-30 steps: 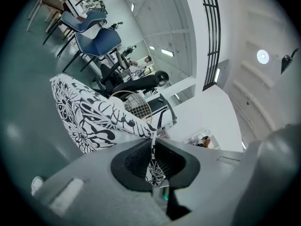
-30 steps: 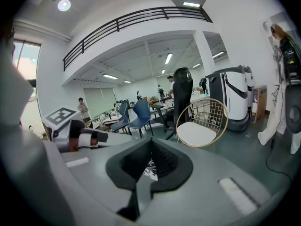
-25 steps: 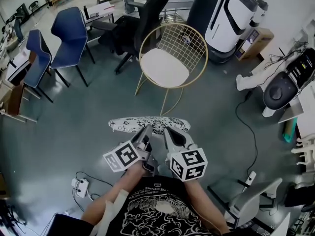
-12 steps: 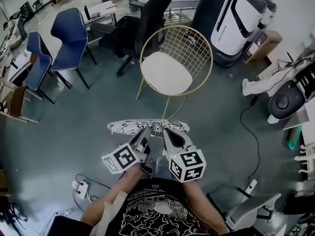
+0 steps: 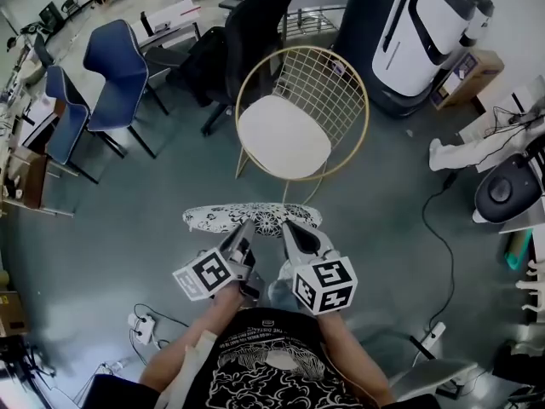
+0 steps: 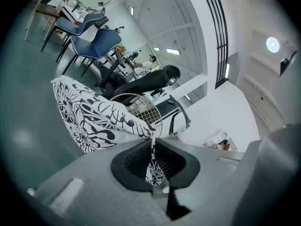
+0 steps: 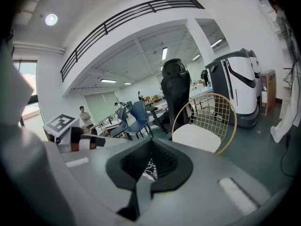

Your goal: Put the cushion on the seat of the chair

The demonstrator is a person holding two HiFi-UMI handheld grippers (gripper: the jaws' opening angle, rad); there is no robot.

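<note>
A flat round cushion [image 5: 252, 218] with a black-and-white flower print hangs in the air between me and the chair. My left gripper [image 5: 248, 227] is shut on its near edge, and the printed cloth [image 6: 101, 119] runs out from between the jaws. My right gripper [image 5: 286, 227] is shut on the same edge, where a bit of the print [image 7: 149, 169] shows between its pads. The gold wire chair [image 5: 300, 118] with a white seat [image 5: 283, 135] stands just beyond the cushion; its seat [image 7: 199, 136] is ahead and to the right in the right gripper view.
Two blue chairs [image 5: 119, 65] stand at the back left and a black office chair [image 5: 247, 37] right behind the gold one. A large white machine [image 5: 417, 32] is at the back right. Cables [image 5: 438, 228] and a power strip [image 5: 140, 324] lie on the grey floor.
Both grippers and the cushion have moved forward toward the gold chair, which now looks closer and larger. Both grips are unchanged.
</note>
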